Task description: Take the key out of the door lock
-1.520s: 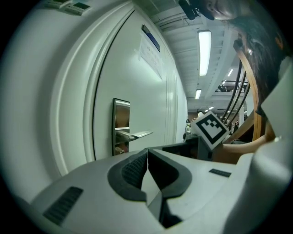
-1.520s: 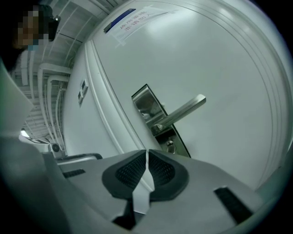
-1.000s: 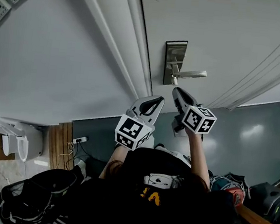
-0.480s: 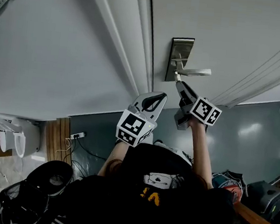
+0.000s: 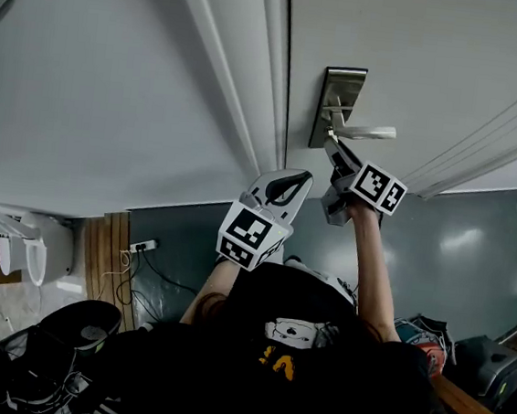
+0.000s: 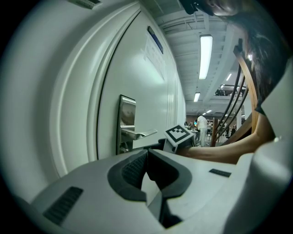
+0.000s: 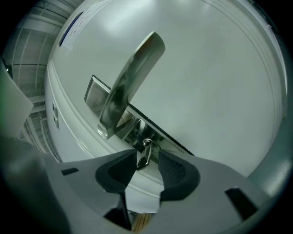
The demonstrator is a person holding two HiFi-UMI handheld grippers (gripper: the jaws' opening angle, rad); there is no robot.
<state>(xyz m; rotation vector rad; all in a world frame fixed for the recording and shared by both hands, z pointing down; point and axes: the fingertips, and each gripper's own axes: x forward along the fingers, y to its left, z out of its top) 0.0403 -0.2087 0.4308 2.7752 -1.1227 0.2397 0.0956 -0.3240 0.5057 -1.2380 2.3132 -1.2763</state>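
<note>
Bright ceiling strips (image 6: 205,52) light evenly; fisheye gripper views darken at edges.

Right gripper (image 5: 332,147) reaching forward, jaws just opened, key (image 7: 144,153) between them, left gripper (image 5: 304,175) held back, jaws together

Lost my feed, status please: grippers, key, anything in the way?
Right gripper jaws just opening, astride key, not gripping. Left gripper shut, empty, held back. Key in door below handle; nothing blocking.
</note>
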